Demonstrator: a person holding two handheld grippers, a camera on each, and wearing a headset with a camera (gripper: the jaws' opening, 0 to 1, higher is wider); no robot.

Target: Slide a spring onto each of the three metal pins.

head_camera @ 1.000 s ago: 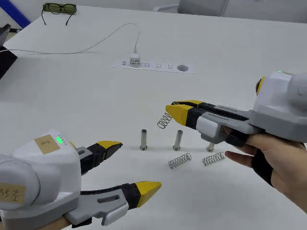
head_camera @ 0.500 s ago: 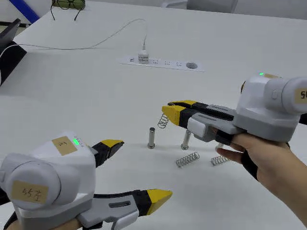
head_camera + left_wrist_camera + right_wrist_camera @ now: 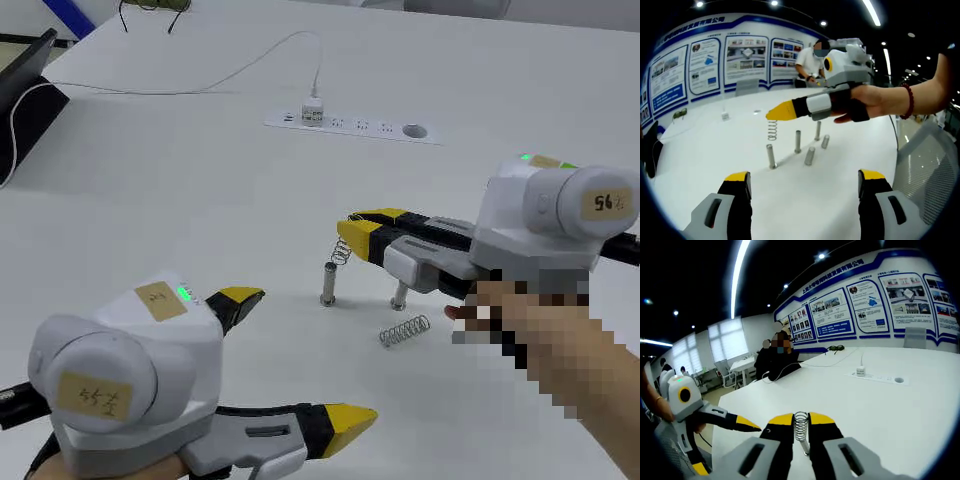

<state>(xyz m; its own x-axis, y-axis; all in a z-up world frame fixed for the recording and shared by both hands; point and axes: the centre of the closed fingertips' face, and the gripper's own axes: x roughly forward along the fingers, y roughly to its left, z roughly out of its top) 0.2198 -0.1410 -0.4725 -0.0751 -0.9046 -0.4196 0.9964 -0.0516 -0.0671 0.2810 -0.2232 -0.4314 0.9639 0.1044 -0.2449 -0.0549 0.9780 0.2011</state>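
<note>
The white table (image 3: 180,190) carries a power strip (image 3: 350,126) with its cable (image 3: 230,75), three upright metal pins (image 3: 797,141), and a loose spring (image 3: 404,331) lying beside them.

Left gripper (image 3: 302,355), right gripper (image 3: 352,228): grey-white bodies, yellow-tipped black jaws

On the counter (image 3: 180,200), a left pin (image 3: 328,283) and a right pin (image 3: 399,295) stood side by side. A loose spring (image 3: 404,331) lay just before the right pin. The right gripper (image 3: 350,232), reaching in from the right, held a second spring (image 3: 341,251) above the left pin. A power strip (image 3: 350,125) lay well behind them.
</note>
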